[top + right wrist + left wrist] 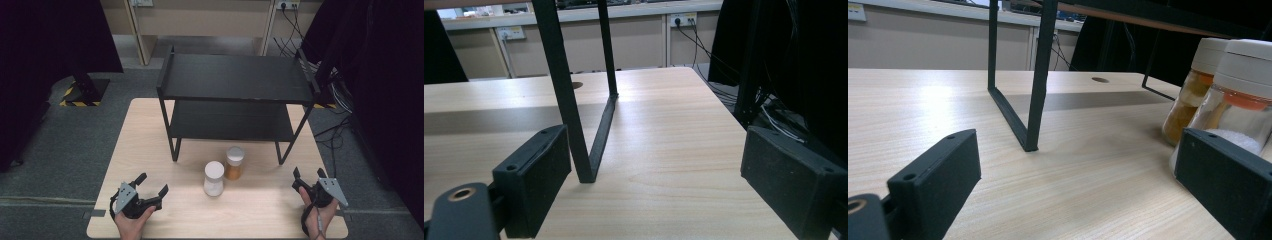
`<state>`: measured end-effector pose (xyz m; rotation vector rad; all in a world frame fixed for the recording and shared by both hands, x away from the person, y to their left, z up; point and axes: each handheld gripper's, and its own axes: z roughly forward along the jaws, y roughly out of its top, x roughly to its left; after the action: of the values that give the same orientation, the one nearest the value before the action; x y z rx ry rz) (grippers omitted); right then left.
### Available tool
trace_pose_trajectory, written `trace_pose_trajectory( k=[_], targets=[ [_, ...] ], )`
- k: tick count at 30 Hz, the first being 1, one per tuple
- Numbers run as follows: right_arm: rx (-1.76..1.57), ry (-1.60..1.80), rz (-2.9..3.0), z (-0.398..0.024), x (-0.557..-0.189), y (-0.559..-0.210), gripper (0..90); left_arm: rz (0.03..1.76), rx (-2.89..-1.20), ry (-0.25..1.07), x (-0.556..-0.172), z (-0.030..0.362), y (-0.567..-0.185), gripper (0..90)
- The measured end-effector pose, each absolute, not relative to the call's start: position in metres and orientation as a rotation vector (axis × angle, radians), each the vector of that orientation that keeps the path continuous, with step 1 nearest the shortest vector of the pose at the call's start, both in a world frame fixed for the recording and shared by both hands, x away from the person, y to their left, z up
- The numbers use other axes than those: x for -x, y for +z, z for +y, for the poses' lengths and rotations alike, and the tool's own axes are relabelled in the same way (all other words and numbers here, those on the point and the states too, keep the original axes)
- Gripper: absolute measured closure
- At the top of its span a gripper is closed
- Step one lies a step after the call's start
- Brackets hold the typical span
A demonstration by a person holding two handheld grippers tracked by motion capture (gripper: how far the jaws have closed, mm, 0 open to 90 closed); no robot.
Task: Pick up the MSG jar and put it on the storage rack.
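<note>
Grey carpet floor surrounds a light wood table [150, 150], w/ dark curtains on both sides.

White-filled jar [213, 178] stands upright at table centre-front, pale lid on. Amber-filled jar [234, 163] stands just behind and to its right, approx. touching. Both sit in front of a black two-tier shelf rack [235, 80], between its front legs.

Left gripper [152, 186]: held low at front-left table corner, jaws spread wide, nothing between them. Jars lie well apart to its right; in left gripper view both jars [1243, 95] appear beyond the right-hand jaw, outside the gap.

Right gripper [307, 176]: held at front-right corner, jaws wide, empty. Jars lie well apart to its left. Right gripper view looks past a rack leg [566, 95] between the jaws, farther off.
</note>
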<state>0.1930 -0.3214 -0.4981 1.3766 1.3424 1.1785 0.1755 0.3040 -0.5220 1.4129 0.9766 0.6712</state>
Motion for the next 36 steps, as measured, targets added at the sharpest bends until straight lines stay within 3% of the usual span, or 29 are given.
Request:
trace_pose_trajectory(
  k=[18,36],
  targets=[
    [-1.365,1.171,1.343,-0.32,-0.193,-0.499,12.4,0.921,-1.432,0.669,-0.173,0.301,-0.52,2.5],
    [-1.358,1.171,1.329,-0.318,-0.191,-0.501,12.7,0.684,-1.545,0.588,-0.18,0.24,-0.501,0.6]
  ],
)
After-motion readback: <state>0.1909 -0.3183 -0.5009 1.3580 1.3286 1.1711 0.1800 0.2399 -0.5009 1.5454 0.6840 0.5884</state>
